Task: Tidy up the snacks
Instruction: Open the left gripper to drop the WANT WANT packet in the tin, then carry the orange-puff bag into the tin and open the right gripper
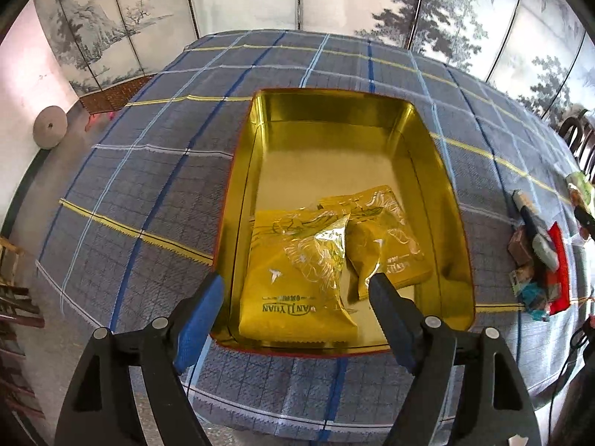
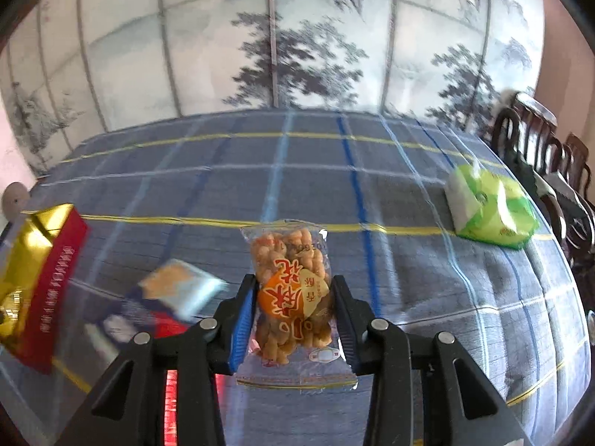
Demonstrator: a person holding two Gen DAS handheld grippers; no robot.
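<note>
A gold tin box [image 1: 438, 171] with a red outer wall sits on the plaid tablecloth; two yellow snack packets [image 1: 297, 278] lie in its near half. My left gripper [image 1: 295, 288] is open and empty, hovering over the box's near edge. My right gripper [image 2: 293, 290] is shut on a clear bag of fried dough twists [image 2: 290, 297] and holds it above the cloth. The tin box also shows at the left of the right wrist view [image 2: 41, 271]. A blue and white snack packet [image 2: 174, 293] lies blurred beside it.
A green and white packet [image 2: 491, 208] lies on the cloth at the right. A pile of small snacks and a red lid [image 1: 539, 256] lies right of the box. A painted folding screen [image 2: 297, 37] stands behind the table; dark wooden chairs [image 2: 550, 156] at the right.
</note>
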